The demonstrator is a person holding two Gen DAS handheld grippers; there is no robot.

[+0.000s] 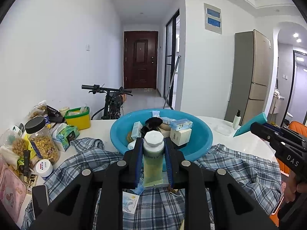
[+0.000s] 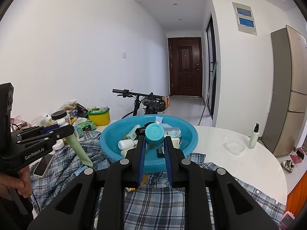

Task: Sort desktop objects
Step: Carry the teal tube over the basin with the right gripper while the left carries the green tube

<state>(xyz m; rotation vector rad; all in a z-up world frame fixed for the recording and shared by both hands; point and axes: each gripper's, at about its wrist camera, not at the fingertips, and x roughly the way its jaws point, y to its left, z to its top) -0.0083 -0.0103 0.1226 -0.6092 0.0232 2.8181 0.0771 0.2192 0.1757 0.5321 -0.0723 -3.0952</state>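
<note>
Left gripper (image 1: 153,143) clamps a green tube (image 1: 153,164); right gripper (image 2: 154,140) clamps a teal tube (image 2: 154,134) near the basin (image 2: 109,134), its contents partly hidden.

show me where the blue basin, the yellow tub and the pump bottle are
blue basin (image 1: 199,143), left wrist view, bare right inner wall.
yellow tub (image 1: 80,121), left wrist view, front wall.
pump bottle (image 2: 253,138), right wrist view, pale body.

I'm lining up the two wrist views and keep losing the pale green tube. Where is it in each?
Left wrist view: the green tube stands bottom centre, white cap up, clamped in the left hand-held gripper.
Right wrist view: the same tube hangs at the left, cap hidden in that gripper.
Shared landmark: the blue basin.
</note>
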